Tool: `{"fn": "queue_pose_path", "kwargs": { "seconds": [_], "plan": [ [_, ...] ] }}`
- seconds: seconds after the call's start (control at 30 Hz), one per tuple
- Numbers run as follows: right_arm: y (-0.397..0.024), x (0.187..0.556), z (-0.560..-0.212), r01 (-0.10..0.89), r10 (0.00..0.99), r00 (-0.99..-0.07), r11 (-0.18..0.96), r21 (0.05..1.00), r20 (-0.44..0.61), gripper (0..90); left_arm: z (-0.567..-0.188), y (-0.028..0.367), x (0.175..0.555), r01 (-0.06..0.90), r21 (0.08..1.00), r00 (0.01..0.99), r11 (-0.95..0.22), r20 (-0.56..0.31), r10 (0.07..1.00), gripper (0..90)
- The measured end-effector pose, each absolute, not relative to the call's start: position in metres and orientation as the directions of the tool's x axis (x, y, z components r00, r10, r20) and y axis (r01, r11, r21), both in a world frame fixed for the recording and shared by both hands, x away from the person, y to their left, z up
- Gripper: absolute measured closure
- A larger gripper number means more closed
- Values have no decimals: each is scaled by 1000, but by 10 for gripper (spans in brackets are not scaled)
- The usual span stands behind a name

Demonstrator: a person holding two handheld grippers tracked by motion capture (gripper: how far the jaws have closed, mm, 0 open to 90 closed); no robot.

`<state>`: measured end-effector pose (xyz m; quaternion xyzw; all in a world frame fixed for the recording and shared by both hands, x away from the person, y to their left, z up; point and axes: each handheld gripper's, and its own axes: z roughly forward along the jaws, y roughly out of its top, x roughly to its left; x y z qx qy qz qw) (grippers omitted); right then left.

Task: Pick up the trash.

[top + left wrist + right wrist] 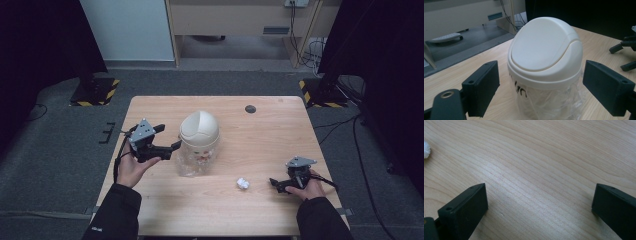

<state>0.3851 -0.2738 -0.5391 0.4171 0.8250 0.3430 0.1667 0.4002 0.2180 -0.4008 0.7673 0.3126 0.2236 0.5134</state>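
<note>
left gripper (171,138) open, centre-left by bin (199,131) | right gripper (274,183) open, lower right | risk: paper ball (242,183) skids when nudged

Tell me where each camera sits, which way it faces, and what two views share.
High view: above the table, looking forward and down; both forearms, left gripper and right gripper show.
Left gripper view: rides the left gripper, facing the bin; its open fingers show.
Right gripper view: rides the right gripper, facing bare wood; open fingers show.
Shared: high and left views both show the bin.
</note>
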Motion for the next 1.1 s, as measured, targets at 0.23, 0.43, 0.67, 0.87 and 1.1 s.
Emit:
{"fn": "queue_pose_path", "kwargs": {
  "seconds": [0.23, 0.43, 0.67, 0.87, 1.1],
  "plan": [
    [-274, 385, -539, 574, 803, -596, 417, 705, 11, 6, -403, 200, 408, 244, 922, 729, -300, 29, 683, 137],
    [-274, 385, -539, 574, 803, -596, 417, 704, 11, 6, -409, 186, 411, 251, 910, 752, -330, 31, 659, 137],
    [-274, 385, -539, 574, 803, -596, 417, 704, 11, 6, -413, 173, 418, 258, 900, 761, -352, 35, 648, 141],
    [-274, 385, -539, 574, 803, -596, 417, 704, 11, 6, -413, 162, 422, 259, 890, 769, -374, 44, 638, 141],
    [-274, 385, -539, 574, 803, -596, 417, 704, 11, 6, -417, 155, 425, 277, 877, 771, -393, 41, 636, 142]
  ]
}}
